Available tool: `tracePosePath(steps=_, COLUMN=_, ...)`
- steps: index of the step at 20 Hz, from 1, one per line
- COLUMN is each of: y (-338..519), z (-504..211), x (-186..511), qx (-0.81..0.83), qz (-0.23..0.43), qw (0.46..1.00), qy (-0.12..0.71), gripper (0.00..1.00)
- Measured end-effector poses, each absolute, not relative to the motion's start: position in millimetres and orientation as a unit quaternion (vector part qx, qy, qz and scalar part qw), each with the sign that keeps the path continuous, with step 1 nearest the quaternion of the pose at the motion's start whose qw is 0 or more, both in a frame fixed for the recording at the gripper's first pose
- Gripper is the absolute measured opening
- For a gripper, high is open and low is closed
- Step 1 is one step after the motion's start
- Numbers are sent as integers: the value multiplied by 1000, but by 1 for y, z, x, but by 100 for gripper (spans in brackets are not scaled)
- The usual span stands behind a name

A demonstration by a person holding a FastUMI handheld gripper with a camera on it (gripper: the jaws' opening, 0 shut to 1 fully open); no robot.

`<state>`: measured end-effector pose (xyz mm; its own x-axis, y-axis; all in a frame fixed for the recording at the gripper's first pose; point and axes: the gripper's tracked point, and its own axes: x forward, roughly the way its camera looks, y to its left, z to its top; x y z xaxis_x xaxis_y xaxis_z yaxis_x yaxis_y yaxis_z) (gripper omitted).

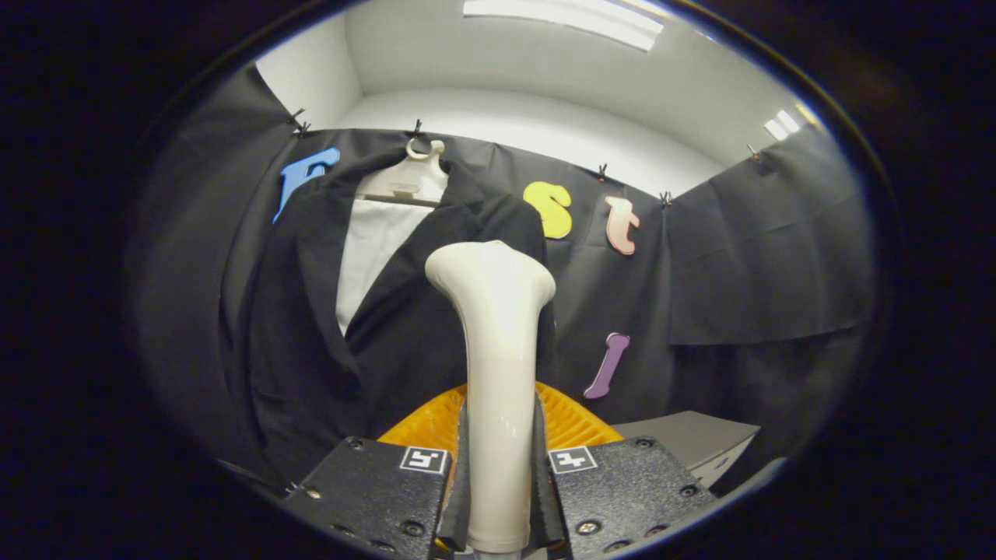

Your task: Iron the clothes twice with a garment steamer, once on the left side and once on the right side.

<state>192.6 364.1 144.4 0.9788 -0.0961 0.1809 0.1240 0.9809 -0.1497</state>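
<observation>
The steamer (pixel 498 373) is clamped upright between both fingers of the gripper (pixel 498 498). Its head is seen against the jacket (pixel 389 327), hung at eleven o'clock; bare cloth lies at two o'clock.

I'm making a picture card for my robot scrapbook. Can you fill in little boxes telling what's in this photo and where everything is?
tool: cream plastic garment steamer, upright, flared head on top
hand-held gripper: shut on the steamer's handle, both fingers pressing its sides
clothes: black jacket over a white shirt, beyond the steamer
hanger: white plastic hanger, hooked on the booth wall
below steamer: orange ribbed basket
beside it: grey box
</observation>
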Motion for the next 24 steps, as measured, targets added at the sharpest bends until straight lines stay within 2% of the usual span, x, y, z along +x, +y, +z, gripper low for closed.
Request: tracePosePath(steps=24, y=351, z=-79, x=157, qx=-140, qz=-33, qw=982, qy=122, gripper=34)
